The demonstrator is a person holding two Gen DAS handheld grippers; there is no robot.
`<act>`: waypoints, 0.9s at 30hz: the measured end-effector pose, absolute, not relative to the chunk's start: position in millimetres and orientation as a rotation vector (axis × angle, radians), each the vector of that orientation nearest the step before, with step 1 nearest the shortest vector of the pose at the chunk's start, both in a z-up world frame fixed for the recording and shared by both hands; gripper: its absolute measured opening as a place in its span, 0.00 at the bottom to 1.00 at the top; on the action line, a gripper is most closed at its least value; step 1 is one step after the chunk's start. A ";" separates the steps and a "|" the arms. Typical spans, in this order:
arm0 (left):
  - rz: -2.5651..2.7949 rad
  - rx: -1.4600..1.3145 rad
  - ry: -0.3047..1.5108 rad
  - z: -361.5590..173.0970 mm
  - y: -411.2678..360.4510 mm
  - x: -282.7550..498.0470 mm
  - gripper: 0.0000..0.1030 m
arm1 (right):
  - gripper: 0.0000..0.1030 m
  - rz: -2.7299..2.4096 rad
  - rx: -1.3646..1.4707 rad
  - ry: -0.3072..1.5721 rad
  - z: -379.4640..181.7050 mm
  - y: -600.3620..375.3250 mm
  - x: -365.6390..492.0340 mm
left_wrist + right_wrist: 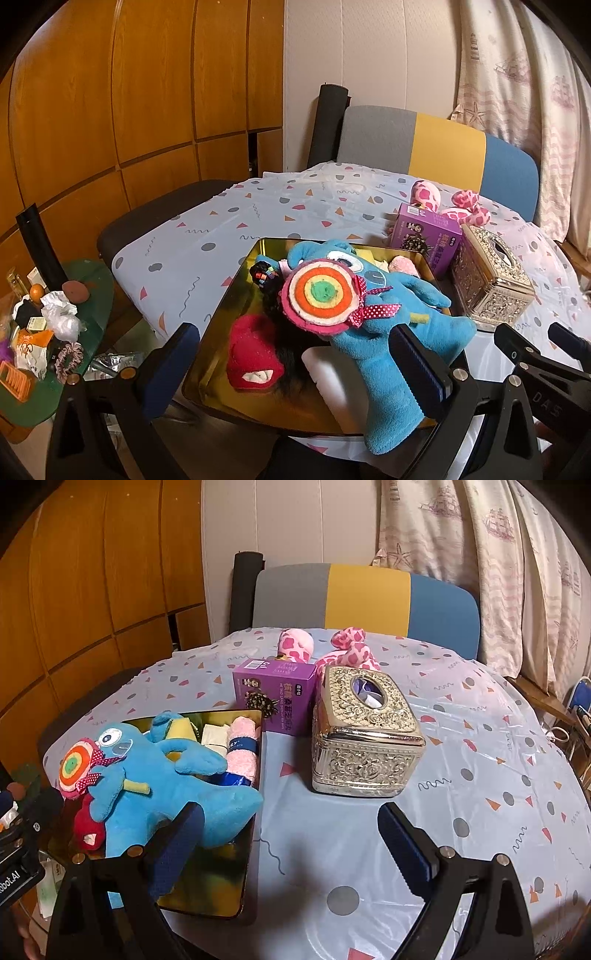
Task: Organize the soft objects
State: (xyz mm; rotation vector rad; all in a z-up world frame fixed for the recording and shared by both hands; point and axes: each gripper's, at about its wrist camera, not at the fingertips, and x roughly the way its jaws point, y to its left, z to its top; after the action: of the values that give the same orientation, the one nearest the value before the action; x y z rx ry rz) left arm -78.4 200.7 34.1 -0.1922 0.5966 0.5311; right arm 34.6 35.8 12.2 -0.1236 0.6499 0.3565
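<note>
Atop patterned surface (369,830) | blue plush monster toy (166,786) sprawls across shiny gold tin tray (207,893) | left tongs (295,365) gape wide, empty | right tongs (288,845) likewise

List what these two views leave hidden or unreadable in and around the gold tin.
- Left wrist: tin floor mostly hidden under the blue plush and red plush.
- Left wrist: dark furry item under the lollipop toy; cannot identify.
- Right wrist: pink spotted plush partly blocked by purple box and tissue box.
- Both: box print too small.
</note>
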 end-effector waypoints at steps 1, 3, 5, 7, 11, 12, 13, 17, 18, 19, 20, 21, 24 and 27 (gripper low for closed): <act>0.530 -0.193 0.596 34.4 200.7 -78.4 1.00 | 0.94 0.356 -0.123 0.649 12.4 35.1 34.9; 0.528 -0.193 0.594 34.8 200.6 -78.5 1.00 | 0.94 0.352 -0.121 0.647 12.9 34.5 35.2; 0.529 -0.190 0.594 35.0 199.4 -78.5 1.00 | 0.94 0.348 -0.119 0.645 13.2 33.2 35.1; 0.526 -0.189 0.596 35.1 198.8 -78.3 1.00 | 0.94 0.344 -0.116 0.646 13.3 32.1 35.7; 0.522 -0.186 0.599 34.6 197.3 -78.1 1.00 | 0.94 0.339 -0.112 0.646 12.8 30.3 35.7; 0.521 -0.186 0.600 34.5 197.0 -78.0 1.00 | 0.94 0.339 -0.110 0.647 12.3 29.9 36.3; 0.520 -0.186 0.600 34.3 196.9 -78.3 1.00 | 0.94 0.338 -0.110 0.648 12.1 29.6 36.6; 0.516 -0.184 0.602 33.9 195.7 -78.4 1.00 | 0.94 0.335 -0.108 0.649 11.7 28.6 36.5; 0.515 -0.184 0.602 33.6 195.5 -78.4 1.00 | 0.94 0.334 -0.107 0.649 11.7 28.1 36.7; 0.515 -0.183 0.602 33.5 195.2 -78.3 1.00 | 0.94 0.334 -0.106 0.650 11.4 27.9 36.9; 0.515 -0.181 0.603 33.5 194.8 -78.4 1.00 | 0.94 0.333 -0.105 0.651 11.2 27.4 37.0; 0.515 -0.181 0.604 33.4 194.5 -78.3 1.00 | 0.94 0.331 -0.104 0.651 10.9 27.2 37.0; 0.514 -0.180 0.604 33.5 194.1 -78.3 1.00 | 0.94 0.330 -0.101 0.653 10.6 26.5 37.4; 0.514 -0.178 0.605 33.3 193.5 -78.1 1.00 | 0.94 0.330 -0.101 0.653 10.6 26.1 37.2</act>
State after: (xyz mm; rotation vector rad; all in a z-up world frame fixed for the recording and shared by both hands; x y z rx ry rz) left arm -78.1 193.5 33.3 -0.1782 0.6046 0.5144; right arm 37.2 26.1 10.6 -0.1009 0.6535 0.3305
